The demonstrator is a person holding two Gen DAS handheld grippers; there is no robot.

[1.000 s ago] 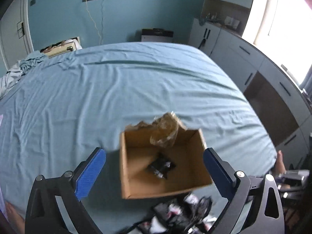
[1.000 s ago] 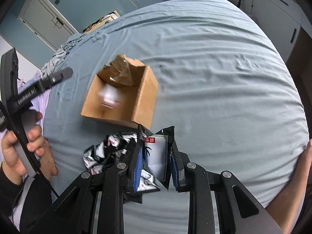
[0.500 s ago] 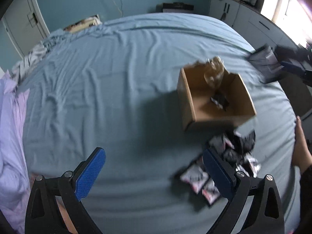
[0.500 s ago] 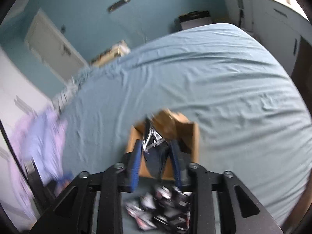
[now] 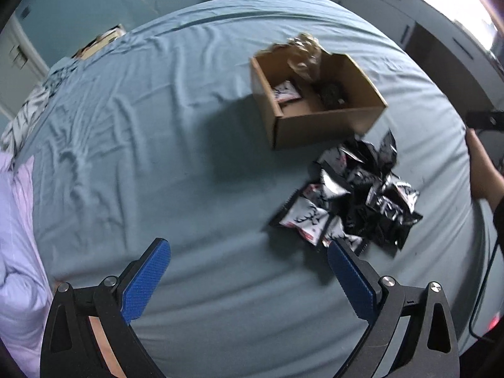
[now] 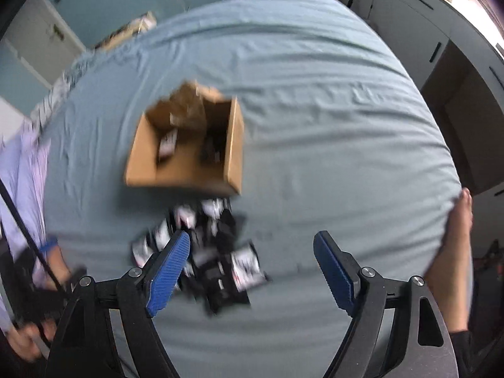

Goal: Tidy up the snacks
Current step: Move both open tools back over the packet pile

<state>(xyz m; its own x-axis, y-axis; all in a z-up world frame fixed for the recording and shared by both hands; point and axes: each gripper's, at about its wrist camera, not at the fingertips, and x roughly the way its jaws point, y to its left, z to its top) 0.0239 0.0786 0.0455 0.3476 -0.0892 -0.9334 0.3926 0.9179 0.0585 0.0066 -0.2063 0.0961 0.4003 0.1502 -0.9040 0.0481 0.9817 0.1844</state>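
An open cardboard box [image 5: 327,126] [image 6: 231,157] stands on the blue bed sheet. Inside lie a white snack packet [image 5: 285,91] [image 6: 167,143], a dark packet [image 5: 334,94] and crumpled brown paper [image 5: 304,58]. A pile of several black and white snack packets [image 5: 352,195] [image 6: 217,252] lies just in front of the box. My left gripper [image 5: 249,267] is open and empty, hovering near and left of the pile. My right gripper [image 6: 252,258] is open and empty, above the pile's right edge.
The blue sheet [image 5: 141,132] covers a wide bed. A lilac pillow [image 5: 15,252] lies at the left edge. Grey cabinets [image 6: 441,31] line the right wall. A forearm [image 6: 450,252] rests at the bed's right edge.
My right gripper carried a packet over the box, let it go and opened; a white packet now lies in the box. My left gripper pulled back and left, staying open.
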